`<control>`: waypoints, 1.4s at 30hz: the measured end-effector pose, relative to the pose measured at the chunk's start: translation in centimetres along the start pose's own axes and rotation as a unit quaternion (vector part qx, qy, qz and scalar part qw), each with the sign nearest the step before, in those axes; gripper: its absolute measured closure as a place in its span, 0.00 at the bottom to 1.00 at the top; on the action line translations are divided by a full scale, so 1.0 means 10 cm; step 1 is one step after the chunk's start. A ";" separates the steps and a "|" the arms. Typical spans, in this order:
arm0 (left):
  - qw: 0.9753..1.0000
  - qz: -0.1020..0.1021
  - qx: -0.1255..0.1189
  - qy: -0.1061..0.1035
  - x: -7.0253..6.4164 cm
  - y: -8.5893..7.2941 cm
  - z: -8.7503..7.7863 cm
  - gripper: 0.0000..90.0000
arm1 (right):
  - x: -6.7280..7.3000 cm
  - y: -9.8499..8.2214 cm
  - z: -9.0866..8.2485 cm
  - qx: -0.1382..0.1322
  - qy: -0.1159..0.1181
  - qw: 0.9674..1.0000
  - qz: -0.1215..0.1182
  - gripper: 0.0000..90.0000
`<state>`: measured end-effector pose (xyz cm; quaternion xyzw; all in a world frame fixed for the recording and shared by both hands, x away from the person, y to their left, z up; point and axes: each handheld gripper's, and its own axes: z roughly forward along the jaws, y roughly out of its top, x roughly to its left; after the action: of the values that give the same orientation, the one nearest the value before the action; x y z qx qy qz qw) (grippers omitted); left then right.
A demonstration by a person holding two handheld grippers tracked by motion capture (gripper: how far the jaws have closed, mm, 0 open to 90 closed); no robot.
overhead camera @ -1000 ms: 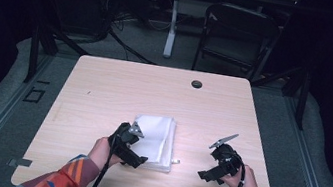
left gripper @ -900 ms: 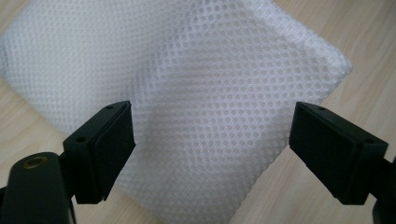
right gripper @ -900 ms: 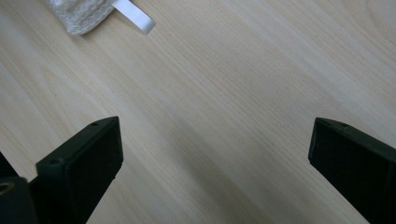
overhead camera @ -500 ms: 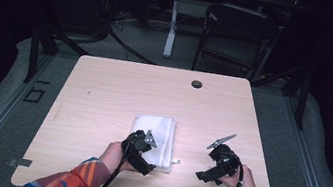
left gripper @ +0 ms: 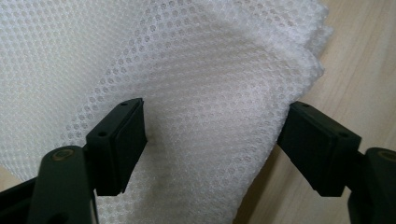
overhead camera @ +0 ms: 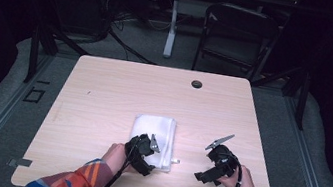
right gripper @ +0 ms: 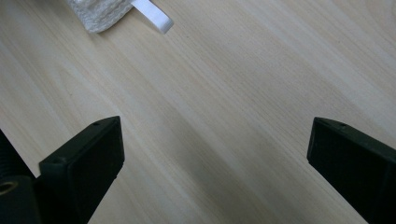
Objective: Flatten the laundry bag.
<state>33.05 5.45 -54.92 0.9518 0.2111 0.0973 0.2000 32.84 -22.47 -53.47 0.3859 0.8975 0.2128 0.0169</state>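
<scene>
Folded white cloth (overhead camera: 154,133) sits near the front edge of the table (overhead camera: 104,89), roughly mid-width, long side running front to back. A small white tag (overhead camera: 174,161) sticks out at its front right corner.

Left gripper (overhead camera: 144,152) is on the cloth's front end. In the left gripper view the jaws stand wide apart with the mesh cloth (left gripper: 196,93) between them; one pad is on top of the fabric, the other sits just off the folded edge over bare wood. Not clamped on anything yet.

Right gripper (overhead camera: 216,164) hovers over bare table to the right of the cloth, well apart from it. Jaws spread wide, nothing between them; its own view shows wood, with the cloth corner (right gripper: 95,16) and tag (right gripper: 153,16) at the top.

Risks as I see them:
- Several layers show at that edge. If the left jaws shut where they stand, they may catch only the top ply or all plies at once, so the fold either peels unevenly or the whole stack lifts.
- Open mesh is slippery and soft; a shallow bite near the edge could slide out on the pull.
- Cloth is close to the front edge; dragging it toward the person could take it off the table.
- The right gripper is idle, nothing pins the far end, so any pull likely drags the bundle instead of opening it.
</scene>
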 end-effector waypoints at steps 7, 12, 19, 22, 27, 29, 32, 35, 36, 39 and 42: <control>0.999 -0.014 -0.021 -0.035 0.07 -0.03 -0.05 0.49 | 0.00 0.01 0.00 0.001 -0.002 1.000 -0.002 0.04; 1.000 -0.005 -0.011 -0.029 0.05 -0.02 -0.03 0.59 | 0.00 0.01 0.02 0.007 -0.006 1.000 -0.008 0.04; 0.999 0.007 -0.012 -0.034 0.04 -0.03 0.00 0.73 | 0.01 0.02 0.03 0.010 -0.006 1.000 -0.010 0.07; 0.999 0.011 -0.012 -0.031 0.03 -0.03 0.00 0.76 | 0.03 0.03 0.04 0.007 -0.006 1.000 -0.008 0.13; 0.999 0.002 -0.022 -0.036 0.07 -0.05 -0.01 0.89 | 0.06 0.05 0.05 0.005 -0.009 1.000 -0.013 0.19; 0.999 0.004 -0.023 -0.036 0.08 -0.05 -0.01 0.89 | 0.07 0.06 0.06 -0.002 -0.011 1.000 -0.014 0.26; 0.999 0.004 -0.027 -0.037 0.09 -0.06 -0.02 0.92 | 0.10 0.09 0.07 -0.003 -0.012 1.000 -0.018 0.33; 0.999 0.002 -0.032 -0.036 0.09 -0.06 -0.03 0.94 | 0.15 0.12 0.07 -0.015 -0.005 1.000 -0.025 0.48; 0.999 0.001 -0.035 -0.037 0.10 -0.07 -0.03 0.94 | 0.17 0.13 0.07 -0.016 -0.007 0.999 -0.029 0.54; 0.998 -0.001 -0.042 -0.036 0.12 -0.08 -0.06 0.94 | 0.22 0.17 0.08 -0.028 -0.010 0.999 -0.036 0.76; 0.998 -0.005 -0.053 -0.032 0.14 -0.09 -0.09 0.94 | 0.28 0.23 0.11 -0.035 -0.010 0.998 -0.045 0.87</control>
<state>33.77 7.11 -54.30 0.9414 0.2040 0.0765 0.2574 32.61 -18.69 -53.23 0.3461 0.9057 0.2398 0.0486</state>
